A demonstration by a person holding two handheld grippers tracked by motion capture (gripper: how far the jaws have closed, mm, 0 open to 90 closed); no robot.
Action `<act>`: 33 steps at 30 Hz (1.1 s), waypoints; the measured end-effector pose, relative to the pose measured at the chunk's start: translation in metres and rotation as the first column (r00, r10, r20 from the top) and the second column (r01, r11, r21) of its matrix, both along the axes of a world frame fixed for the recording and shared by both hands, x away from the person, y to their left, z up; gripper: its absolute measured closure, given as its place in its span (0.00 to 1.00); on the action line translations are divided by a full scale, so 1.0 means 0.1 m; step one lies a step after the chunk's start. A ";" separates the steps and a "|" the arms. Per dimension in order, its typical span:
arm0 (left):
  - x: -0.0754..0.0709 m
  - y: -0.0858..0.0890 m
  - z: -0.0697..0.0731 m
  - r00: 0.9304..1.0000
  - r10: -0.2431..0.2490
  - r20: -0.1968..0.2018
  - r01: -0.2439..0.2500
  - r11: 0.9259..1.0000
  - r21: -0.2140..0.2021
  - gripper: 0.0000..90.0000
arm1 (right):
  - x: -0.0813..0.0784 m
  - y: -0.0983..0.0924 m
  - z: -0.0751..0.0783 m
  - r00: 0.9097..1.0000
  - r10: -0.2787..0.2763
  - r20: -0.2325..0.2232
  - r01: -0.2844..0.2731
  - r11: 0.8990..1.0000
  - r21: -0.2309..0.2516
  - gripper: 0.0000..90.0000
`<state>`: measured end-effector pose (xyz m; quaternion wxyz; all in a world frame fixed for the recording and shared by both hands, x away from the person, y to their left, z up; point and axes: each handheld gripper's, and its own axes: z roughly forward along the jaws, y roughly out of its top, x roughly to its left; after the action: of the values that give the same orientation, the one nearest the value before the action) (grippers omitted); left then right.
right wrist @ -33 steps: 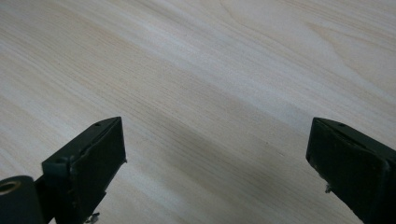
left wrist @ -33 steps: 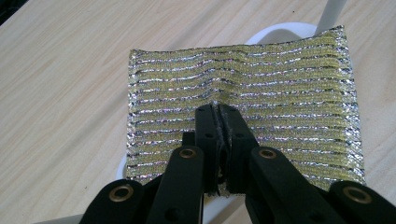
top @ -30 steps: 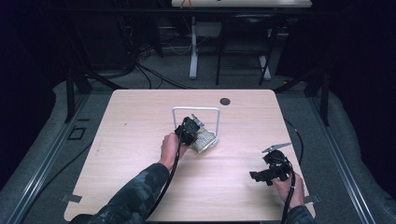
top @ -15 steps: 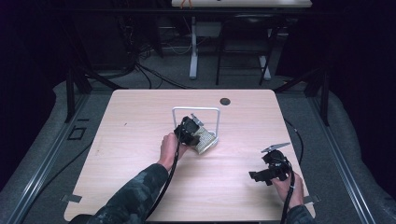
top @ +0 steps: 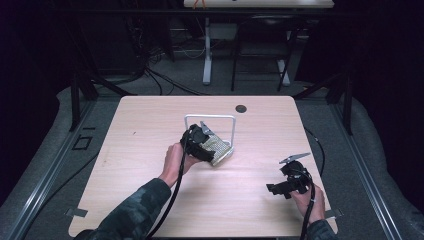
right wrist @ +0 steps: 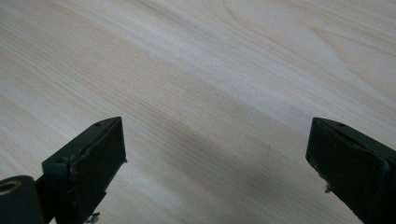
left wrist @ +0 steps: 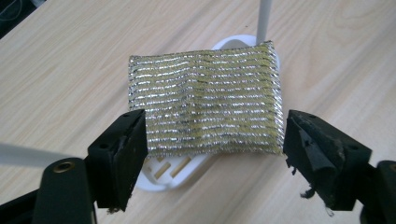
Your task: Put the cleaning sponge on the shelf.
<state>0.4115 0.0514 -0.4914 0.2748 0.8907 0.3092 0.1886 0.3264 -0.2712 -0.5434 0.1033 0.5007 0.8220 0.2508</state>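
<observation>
While our left gripper [top: 206, 137] hovers near the middle of the high view, its jaws have just been opening, and in the left gripper view they stand wide apart on either side of a silvery, ribbed scouring cloth [left wrist: 208, 100], the pads clear of its edges. That cloth lies across a small white stand [left wrist: 175, 175] on the wooden table [top: 150, 125], with one thin white post of the stand rising at the top of the left gripper view and another crossing its lower left corner. From above we see the same cloth [top: 216, 147] just to the right of our left gripper, under the stand's white wire frame [top: 210, 118]. Our right gripper [top: 275, 189] sits well apart at the lower right of the high view, held low over the table; in the right gripper view its jaws are spread wide with nothing but bare wood [right wrist: 210, 93] between them.
</observation>
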 end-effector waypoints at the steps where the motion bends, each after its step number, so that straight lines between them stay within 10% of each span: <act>1: -0.03 0.02 0.02 1.000 -0.003 -0.001 0.003 1.000 -0.001 0.22 | 0.00 0.00 0.00 1.000 -0.001 -0.001 0.001 1.000 0.000 0.05; 18: -0.40 0.53 0.27 1.000 0.013 0.008 -0.014 1.000 0.010 0.09 | -0.02 0.01 0.01 1.000 -0.004 0.007 0.004 1.000 -0.003 0.05; 33: -0.62 0.98 0.16 0.996 0.091 -0.024 -0.091 0.996 0.015 0.02 | -0.03 0.00 0.02 1.000 -0.010 0.009 0.010 1.000 0.000 0.05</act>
<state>0.3498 0.1498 -0.4756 0.2557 0.8799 0.3515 0.1919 0.3230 -0.2710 -0.5409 0.1079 0.5037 0.8190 0.2525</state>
